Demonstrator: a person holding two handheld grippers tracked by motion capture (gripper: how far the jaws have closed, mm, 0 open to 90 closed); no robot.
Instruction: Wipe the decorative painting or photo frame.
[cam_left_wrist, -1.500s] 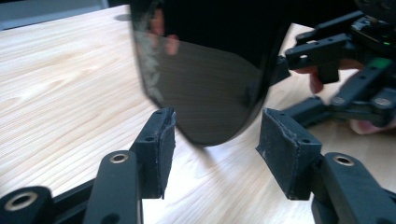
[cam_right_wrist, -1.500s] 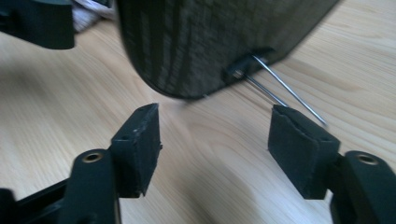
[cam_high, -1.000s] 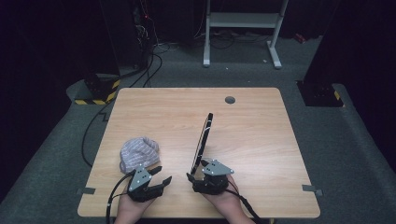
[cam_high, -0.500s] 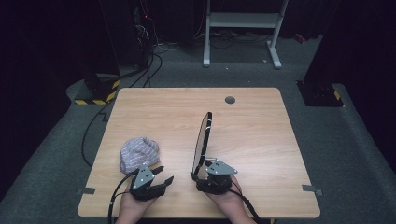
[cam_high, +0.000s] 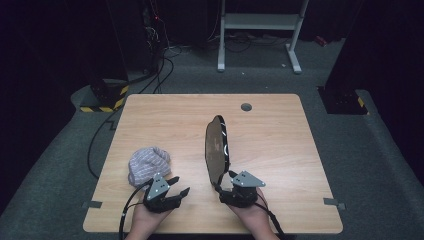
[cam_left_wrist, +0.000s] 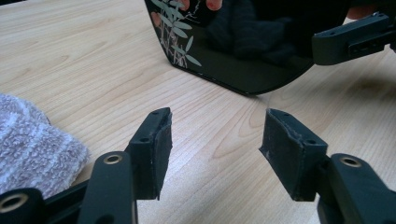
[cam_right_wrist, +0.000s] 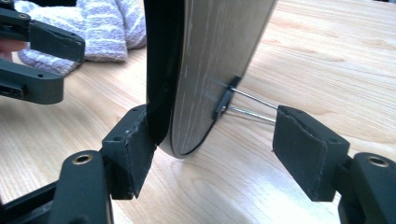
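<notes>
Wooden table (cam_high: 280, 150) near edge: upright plate (cam_high: 216, 150) stands between the right gripper's (cam_right_wrist: 219, 149) parted jaws, one pad touching; left gripper (cam_high: 172, 192) released beside the cloth (cam_high: 148, 164).

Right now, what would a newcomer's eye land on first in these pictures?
First, the dark oval tray standing on edge near the table's middle, its rim between the right gripper's jaws; one pad touches it, and a wire stand juts from its pale back. Next, the crumpled striped cloth at front left, just beyond the open, empty left gripper.
</notes>
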